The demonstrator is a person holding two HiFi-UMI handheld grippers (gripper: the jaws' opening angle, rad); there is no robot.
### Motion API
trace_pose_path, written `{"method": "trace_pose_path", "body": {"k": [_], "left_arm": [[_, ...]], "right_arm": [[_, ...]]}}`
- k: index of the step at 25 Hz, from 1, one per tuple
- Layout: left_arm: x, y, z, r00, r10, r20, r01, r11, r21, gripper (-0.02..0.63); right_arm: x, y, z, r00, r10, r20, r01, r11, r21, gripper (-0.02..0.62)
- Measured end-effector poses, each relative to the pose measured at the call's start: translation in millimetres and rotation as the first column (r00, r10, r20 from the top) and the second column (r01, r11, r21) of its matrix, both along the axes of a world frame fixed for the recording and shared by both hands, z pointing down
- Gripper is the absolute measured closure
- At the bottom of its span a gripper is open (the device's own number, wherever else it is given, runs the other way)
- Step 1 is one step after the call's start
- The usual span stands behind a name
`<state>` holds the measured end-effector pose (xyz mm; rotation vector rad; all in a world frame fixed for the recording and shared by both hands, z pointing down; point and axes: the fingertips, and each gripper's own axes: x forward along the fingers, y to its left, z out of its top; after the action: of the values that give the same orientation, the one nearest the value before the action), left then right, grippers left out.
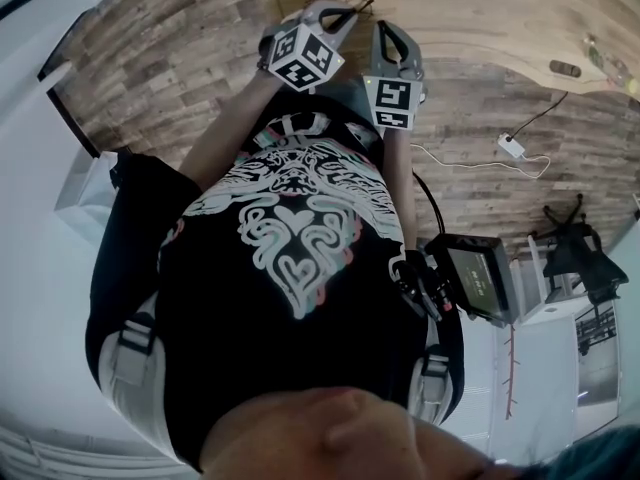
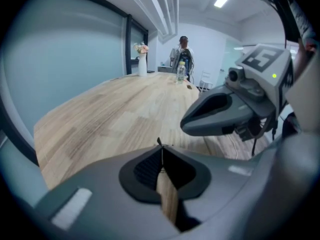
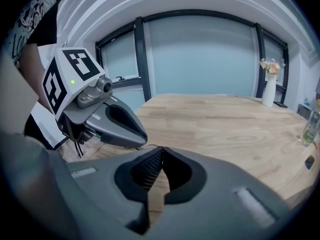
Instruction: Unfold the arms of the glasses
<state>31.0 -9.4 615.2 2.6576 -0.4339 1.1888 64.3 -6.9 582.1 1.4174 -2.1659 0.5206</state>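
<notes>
Left gripper (image 2: pixel 160 149) and right gripper (image 3: pixel 161 151) hover tip to tip above the desk (image 3: pixel 225 124); each has its jaws pressed together, apparently on the glasses (image 3: pixel 142 147) (only a thin dark wire shows); swing one arm outward slowly, bracing the frame.

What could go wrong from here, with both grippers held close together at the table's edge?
1. Both jaws are shut, and only a thin dark wire, apparently the glasses, shows between the left gripper and the right gripper. Pulling apart too hard might bend it.
2. The hold is at the very jaw tips, so the glasses might slip out.
3. The grippers sit near the edge of the wooden table, beside the floor. A drop might miss the table.
</notes>
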Motion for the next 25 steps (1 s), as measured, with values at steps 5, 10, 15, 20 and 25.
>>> {"method": "trace_pose_path", "body": {"k": [5,10,15,20,25], "left_arm": [[5,7,5,0.999,0.043,0.023,-0.042,0.999,-0.023,0.603],[8,11,12,0.994,0.082,0.066,-0.08,0.996,-0.031,0.603],[8,13,20,0.988,0.108,0.11,-0.105,0.994,-0.034,0.603],[7,12,24,0.985,0.115,0.131,-0.112,0.993,-0.032,0.603],[8,13,25,0.984,0.122,0.129,-0.116,0.992,-0.052,0.603]], "right_arm": [[-4,0,-2,1.0,-0.006,0.01,0.006,1.0,-0.001,0.594],[-1,0,-2,1.0,0.007,0.014,-0.007,1.0,-0.008,0.594],[1,3,0,1.0,0.012,0.012,-0.011,1.0,-0.018,0.594],[1,4,1,1.0,0.008,0.014,-0.007,1.0,-0.024,0.594],[1,4,1,1.0,0.005,0.015,-0.005,1.0,-0.025,0.594]]}}
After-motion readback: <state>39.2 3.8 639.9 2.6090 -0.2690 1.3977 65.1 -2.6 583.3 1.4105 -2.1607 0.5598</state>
